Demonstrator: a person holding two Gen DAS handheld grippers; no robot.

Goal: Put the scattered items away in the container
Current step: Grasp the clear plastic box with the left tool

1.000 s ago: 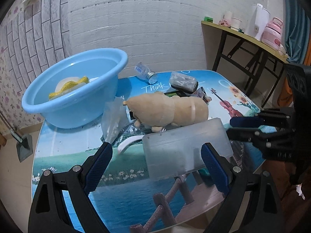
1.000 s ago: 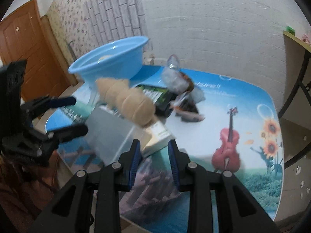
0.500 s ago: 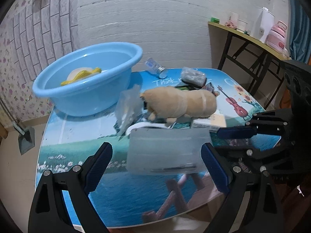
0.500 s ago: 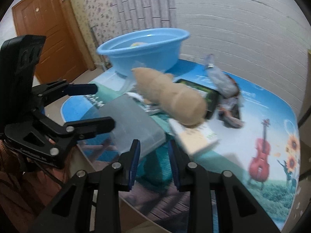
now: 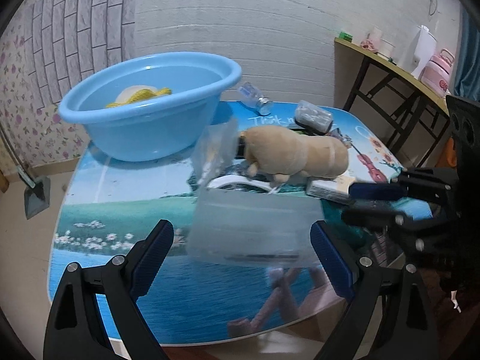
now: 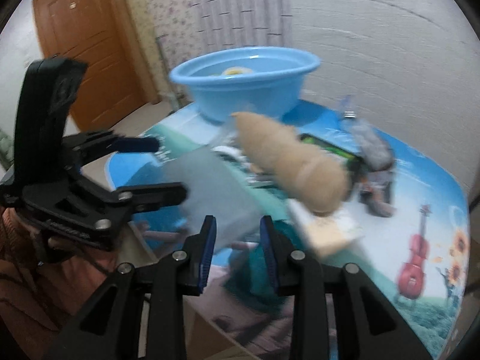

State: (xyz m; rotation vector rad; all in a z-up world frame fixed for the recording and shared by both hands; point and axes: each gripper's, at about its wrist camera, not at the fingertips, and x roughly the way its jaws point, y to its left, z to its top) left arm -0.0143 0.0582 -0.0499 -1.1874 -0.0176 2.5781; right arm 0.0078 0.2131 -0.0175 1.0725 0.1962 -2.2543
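A translucent plastic box (image 5: pixel 252 225) lies on the picture-printed table, just ahead of and between the fingertips of my left gripper (image 5: pixel 241 253). That gripper stands wide open, its left pad clear of the box. A tan plush toy (image 5: pixel 297 153) lies behind the box on a small book (image 5: pixel 330 187). The blue basin (image 5: pixel 150 126) at the back left holds a yellow and white item (image 5: pixel 141 96). My right gripper (image 6: pixel 238 252) is shut to a narrow gap with nothing in it, hovering near the box (image 6: pixel 210 186) and beside the left gripper (image 6: pixel 168 168).
A crumpled clear bag (image 5: pixel 216 150), a small bottle (image 5: pixel 255 97) and a grey packet (image 5: pixel 313 117) lie behind the toy. A black and green packet (image 6: pixel 330 150) sits under it. A side table (image 5: pixel 390 63) with a kettle stands at the right, a door (image 6: pixel 87 60) at the far left.
The box was skewed towards my left gripper's right finger and now lies square between the fingers. The right gripper has swung left, bringing the left gripper larger into its view.
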